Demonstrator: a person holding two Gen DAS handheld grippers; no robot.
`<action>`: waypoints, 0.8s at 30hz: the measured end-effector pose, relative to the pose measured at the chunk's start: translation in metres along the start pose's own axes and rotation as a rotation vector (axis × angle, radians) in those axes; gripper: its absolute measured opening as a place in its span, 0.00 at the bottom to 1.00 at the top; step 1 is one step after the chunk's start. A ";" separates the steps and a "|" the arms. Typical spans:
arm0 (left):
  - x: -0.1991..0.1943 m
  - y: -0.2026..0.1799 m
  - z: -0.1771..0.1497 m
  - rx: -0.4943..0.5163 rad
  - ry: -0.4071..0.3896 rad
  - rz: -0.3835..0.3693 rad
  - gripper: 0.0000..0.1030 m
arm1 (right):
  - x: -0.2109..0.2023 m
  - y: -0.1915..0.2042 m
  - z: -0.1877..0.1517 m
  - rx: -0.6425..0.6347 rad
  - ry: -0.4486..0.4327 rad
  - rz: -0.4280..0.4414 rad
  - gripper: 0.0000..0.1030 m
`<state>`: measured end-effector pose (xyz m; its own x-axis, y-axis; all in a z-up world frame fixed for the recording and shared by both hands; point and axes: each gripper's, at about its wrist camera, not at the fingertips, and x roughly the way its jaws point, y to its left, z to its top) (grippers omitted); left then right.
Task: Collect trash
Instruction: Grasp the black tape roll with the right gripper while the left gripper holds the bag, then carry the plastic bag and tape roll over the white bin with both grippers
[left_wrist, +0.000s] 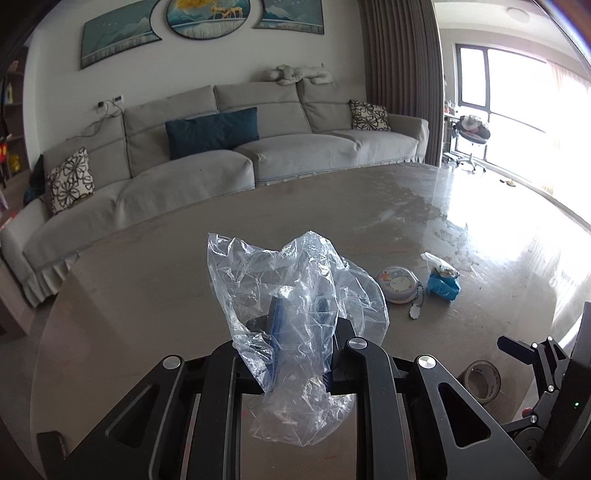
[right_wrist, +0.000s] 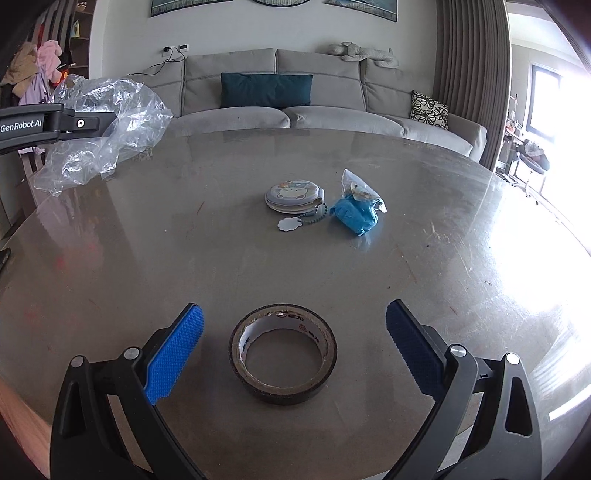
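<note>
My left gripper (left_wrist: 301, 314) is shut on a crumpled clear plastic bag (left_wrist: 295, 280) and holds it above the round table (left_wrist: 147, 266). The bag drapes over the blue fingers and hides most of them. In the right wrist view the bag (right_wrist: 107, 129) hangs from the left gripper (right_wrist: 110, 120) at the far left. My right gripper (right_wrist: 293, 332) is open, its blue fingertips (right_wrist: 184, 339) either side of a roll of dark tape (right_wrist: 282, 354) lying flat on the table. A crumpled blue wrapper with a small clear bag (right_wrist: 356, 206) lies mid-table.
A round tin with a bear picture and bead chain tag (right_wrist: 293, 197) lies beside the blue wrapper. A grey sofa (right_wrist: 295, 107) with cushions runs behind the table. Bright window glare covers the table's right side (right_wrist: 535, 240). The right gripper's body (left_wrist: 546, 369) shows low right in the left view.
</note>
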<state>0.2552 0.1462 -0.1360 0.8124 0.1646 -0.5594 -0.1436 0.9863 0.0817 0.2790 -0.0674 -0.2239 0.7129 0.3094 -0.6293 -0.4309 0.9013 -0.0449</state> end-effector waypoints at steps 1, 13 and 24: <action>-0.001 0.002 -0.001 0.000 0.000 0.003 0.18 | 0.001 -0.001 -0.002 0.001 0.006 0.001 0.95; -0.005 0.013 -0.005 -0.001 -0.006 0.021 0.18 | -0.003 0.006 -0.007 0.041 -0.024 0.001 0.49; -0.024 0.004 -0.008 0.029 -0.030 -0.021 0.18 | -0.046 0.014 -0.003 -0.001 -0.063 -0.038 0.49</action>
<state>0.2309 0.1457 -0.1294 0.8315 0.1441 -0.5365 -0.1106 0.9894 0.0944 0.2384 -0.0700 -0.1980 0.7618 0.2936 -0.5775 -0.4037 0.9123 -0.0687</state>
